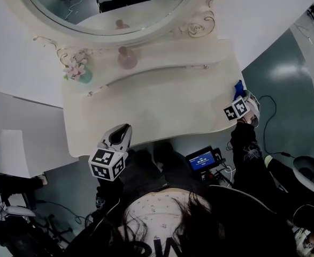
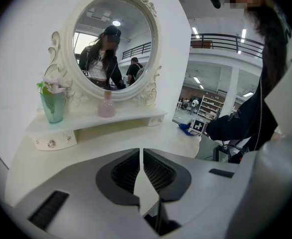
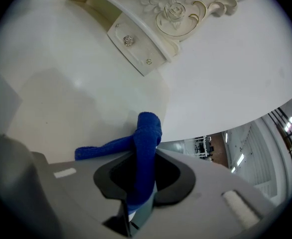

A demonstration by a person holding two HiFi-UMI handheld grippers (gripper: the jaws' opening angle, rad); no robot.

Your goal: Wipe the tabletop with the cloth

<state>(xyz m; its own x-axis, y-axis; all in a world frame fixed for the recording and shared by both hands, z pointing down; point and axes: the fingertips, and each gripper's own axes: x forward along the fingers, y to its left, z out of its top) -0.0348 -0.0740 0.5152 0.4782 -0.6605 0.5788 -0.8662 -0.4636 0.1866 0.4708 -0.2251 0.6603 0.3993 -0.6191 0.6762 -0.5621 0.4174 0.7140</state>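
A blue cloth (image 3: 145, 143) is pinched between the jaws of my right gripper (image 3: 142, 180), which is shut on it. The cloth's free end rests on the cream tabletop (image 3: 61, 108) near its right edge. From the head view the cloth (image 1: 238, 88) shows as a small blue patch just beyond the right gripper (image 1: 241, 101) at the right end of the dressing table (image 1: 162, 106). My left gripper (image 1: 120, 135) hovers over the table's front edge at the left; in the left gripper view its jaws (image 2: 141, 169) are nearly touching with nothing between them.
A raised shelf (image 1: 146, 71) with small drawers runs along the back under an oval mirror (image 1: 108, 4). On it stand a pink bottle (image 1: 127, 58) and a green vase of flowers (image 1: 77, 72). A device with a lit screen (image 1: 204, 159) hangs below the table's front edge.
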